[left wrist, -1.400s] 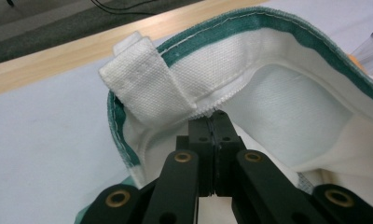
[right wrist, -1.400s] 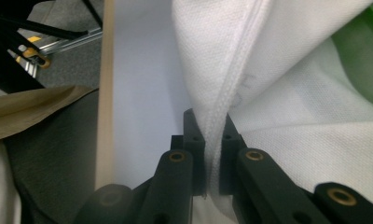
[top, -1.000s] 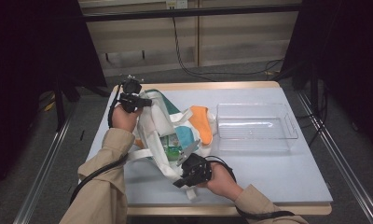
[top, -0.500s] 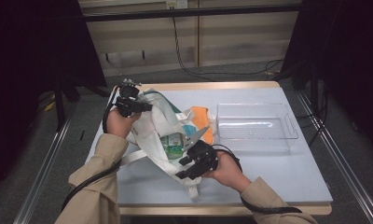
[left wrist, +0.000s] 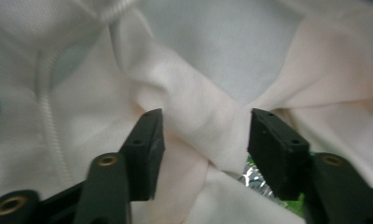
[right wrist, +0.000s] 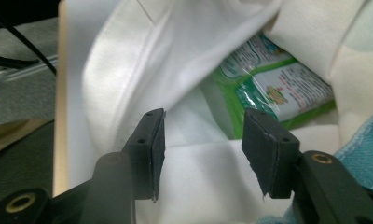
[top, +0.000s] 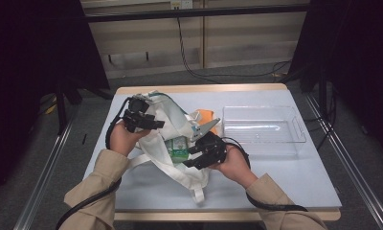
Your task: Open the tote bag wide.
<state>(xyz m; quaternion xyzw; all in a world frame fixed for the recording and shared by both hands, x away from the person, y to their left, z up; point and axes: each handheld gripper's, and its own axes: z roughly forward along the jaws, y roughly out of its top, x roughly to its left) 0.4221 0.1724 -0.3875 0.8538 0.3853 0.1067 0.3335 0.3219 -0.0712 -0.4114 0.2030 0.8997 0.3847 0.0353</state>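
A white cloth bag [top: 173,127] lies crumpled on the table's left half, with a green snack packet [top: 177,147] showing in its mouth. My left gripper [top: 154,125] hovers at the bag's far left edge. Its jaws have just been opening, and a fold of white bag fabric [left wrist: 198,121] runs loose between them [left wrist: 203,126]. My right gripper [top: 195,158] is at the bag's near right side, over the white cloth [right wrist: 198,182], and points at the packet [right wrist: 278,88]. Its jaws [right wrist: 203,126] opened and have just been closing slightly, and they press on nothing.
A clear plastic bin [top: 264,129] stands on the table's right half. An orange item [top: 206,116] pokes out at the bag's far side, and light blue cloth [right wrist: 362,135] lies next to the packet. A bag strap [top: 197,191] trails toward the front edge.
Both grippers went from shut to open and let go of the bag's fabric. The left hand shifted right over the bag. The right hand rose and moved away from the table's front edge.
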